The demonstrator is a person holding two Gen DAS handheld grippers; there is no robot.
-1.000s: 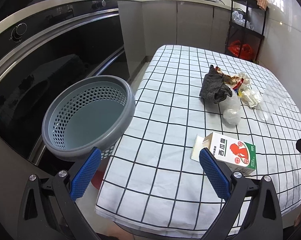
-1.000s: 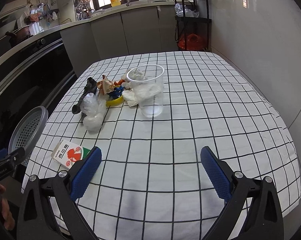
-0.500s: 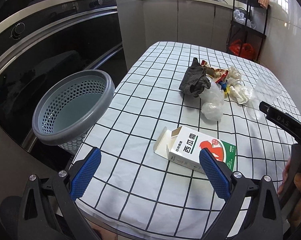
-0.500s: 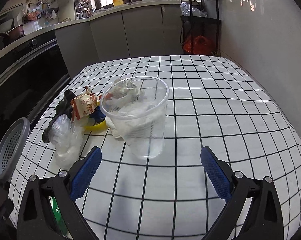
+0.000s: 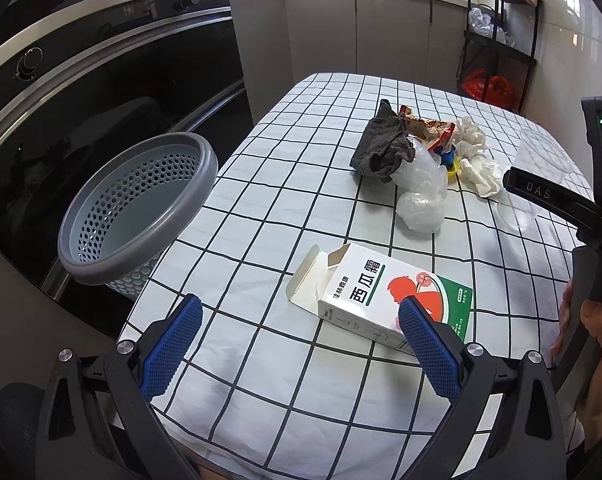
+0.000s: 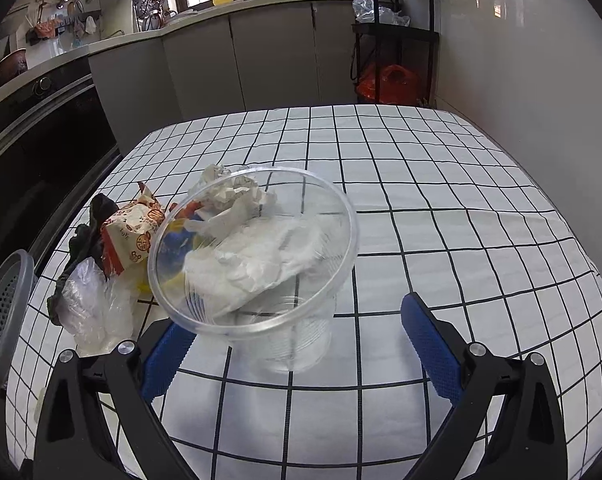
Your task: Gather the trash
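A white carton (image 5: 385, 296) with red and green print lies on the checked tablecloth, flap open, just ahead of my open left gripper (image 5: 301, 336); its right end is behind the right fingertip. A grey perforated basket (image 5: 137, 208) stands off the table's left edge. Further back sits a trash pile: dark cloth (image 5: 383, 148), clear bag (image 5: 421, 192), snack wrapper (image 6: 131, 234), crumpled tissue (image 5: 475, 156). A clear plastic cup (image 6: 257, 264) stands upright between the fingers of my open right gripper (image 6: 301, 344), jaws wide and not touching it. The basket (image 6: 5, 312) shows at the far left in the right wrist view.
The checked tablecloth (image 6: 441, 208) covers a table with bare cloth to the right and back. A dark oven front (image 5: 81, 92) and counter run along the left. A black rack (image 6: 393, 40) with a red bag stands behind the table. A hand (image 5: 597, 360) holds the right gripper's handle.
My right gripper has moved forward until the cup stands between its fingers. My left gripper has moved closer to the carton and slightly right. Both stayed open.
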